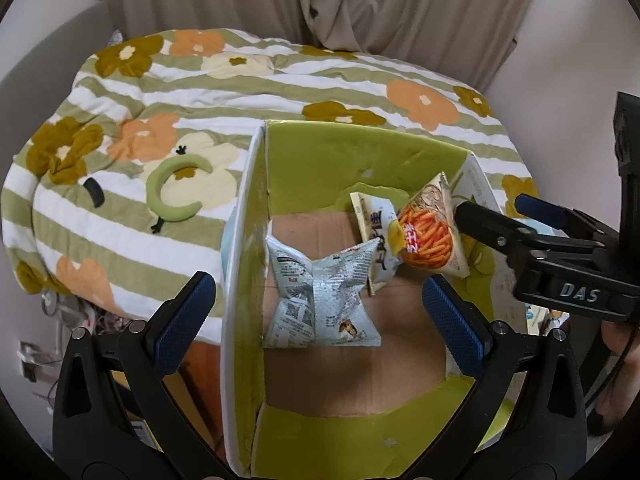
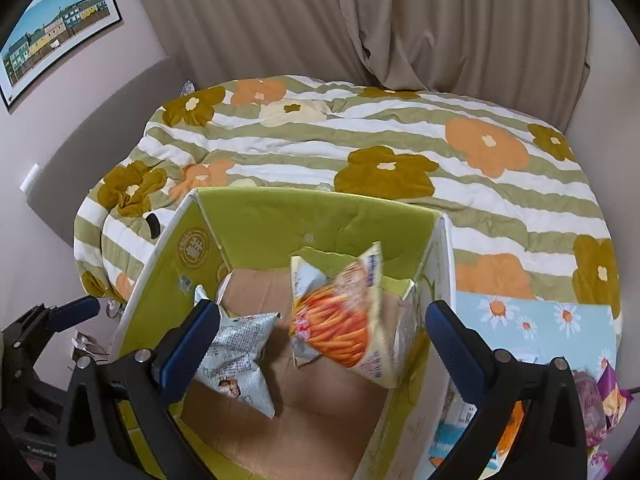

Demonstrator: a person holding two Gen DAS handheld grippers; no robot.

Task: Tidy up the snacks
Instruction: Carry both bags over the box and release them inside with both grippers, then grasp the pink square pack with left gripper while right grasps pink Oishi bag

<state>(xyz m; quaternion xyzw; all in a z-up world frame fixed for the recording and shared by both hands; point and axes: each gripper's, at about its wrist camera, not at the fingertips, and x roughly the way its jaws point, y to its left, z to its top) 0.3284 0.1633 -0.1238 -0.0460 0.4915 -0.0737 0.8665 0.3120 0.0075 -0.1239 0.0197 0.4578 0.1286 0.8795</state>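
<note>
Both of your wrist cameras look steeply down from close above into the same open cardboard box (image 1: pixel 256 240) (image 2: pixel 248 216), the left from its left side, the right from its right.

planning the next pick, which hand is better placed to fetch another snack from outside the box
Right, probably. More snack packets lie just beside the open right gripper, right of the box. The left gripper, also open, hangs over the box with only the quilt alongside.

I see soft, even indoor light with faint shadows inside the box (image 2: pixel 256 220). The orange snack bag (image 2: pixel 344 328) in it smears with motion blur; fisheye bends and darkens the corners.
</note>
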